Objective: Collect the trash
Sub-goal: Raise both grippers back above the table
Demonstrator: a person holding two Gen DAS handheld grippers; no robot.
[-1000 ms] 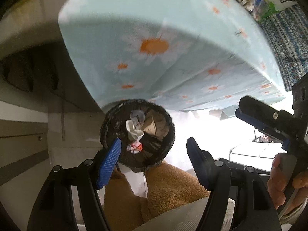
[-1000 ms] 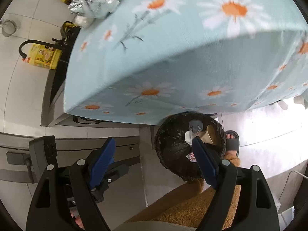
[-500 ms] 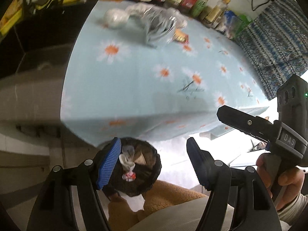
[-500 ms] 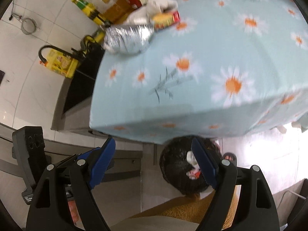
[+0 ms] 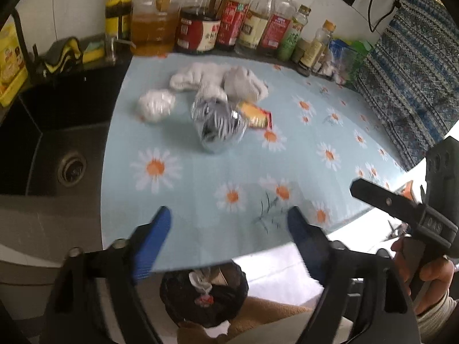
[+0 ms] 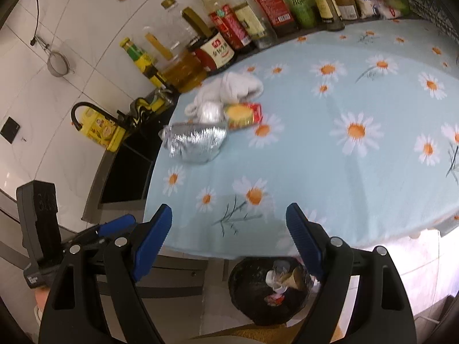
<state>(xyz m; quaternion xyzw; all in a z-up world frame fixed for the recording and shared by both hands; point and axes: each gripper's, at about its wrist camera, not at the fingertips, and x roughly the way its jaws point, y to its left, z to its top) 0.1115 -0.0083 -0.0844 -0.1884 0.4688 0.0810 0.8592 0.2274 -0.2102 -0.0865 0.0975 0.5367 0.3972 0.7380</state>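
Nearest, at six o'clock below the surface [image 5: 200, 177] edge, sits the bin [image 5: 203, 298]. Left gripper [image 5: 226, 235] jaws are opening on nothing; right gripper [image 6: 229, 235] jaws gape empty. Farther, toward twelve o'clock, lies the foil wad [image 5: 219, 127]: I'd approach it from above, jaws straddling it squarely.

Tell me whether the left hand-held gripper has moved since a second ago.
Yes. The left hand-held gripper has risen: the trash bin has dropped below it, and the tabletop now fills the view.
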